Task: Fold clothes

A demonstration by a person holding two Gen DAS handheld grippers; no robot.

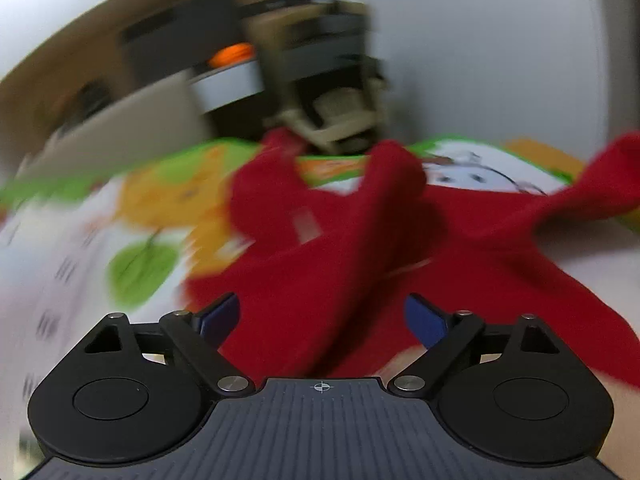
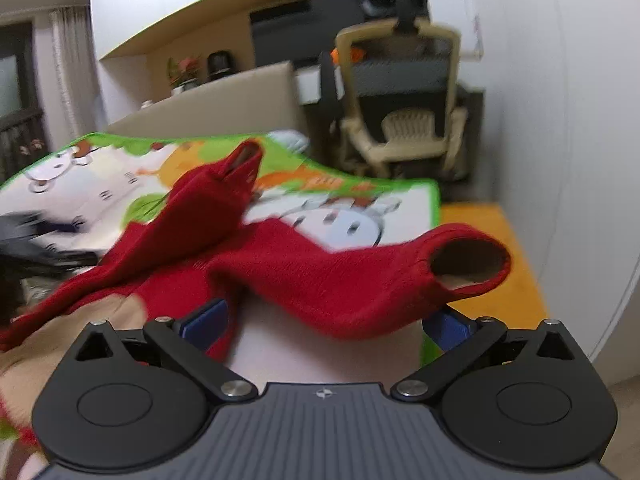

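- The red knitted garment [image 2: 304, 280] is shown lying crumpled on a cartoon-printed play mat [image 2: 120, 184], with one sleeve [image 2: 216, 200] thrown up and across the body and the other sleeve [image 2: 460, 264] stretched out toward the mat's right edge, its cuff gaping.
- The left tongs [image 1: 322, 320] are seen with the blue pads [image 1: 220, 316] spread apart, low over the red knit; nothing is gripped between them.
- The right tongs [image 2: 324, 320] are likewise spread, with the outstretched sleeve draped across the gap between the pads; whether the fabric is touched cannot be told.
- The left view is heavily smeared, so a fast motion is judged likely; a grasp closed at such speed could catch several layers at once, and a bunched fold would result.
- The crossed sleeve is judged the main hazard: if the body is folded before it is laid flat, it could be trapped inside as a lump.
- The outstretched cuff lies near the mat's border; a pull to the right could drag it onto the orange floor [image 2: 500, 240].
- The loose knit is expected to stretch and sag if lifted by one thin pinch, so an uneven edge could be produced.
- A beige chair [image 2: 404, 128] stands beyond the mat, well apart from the garment.
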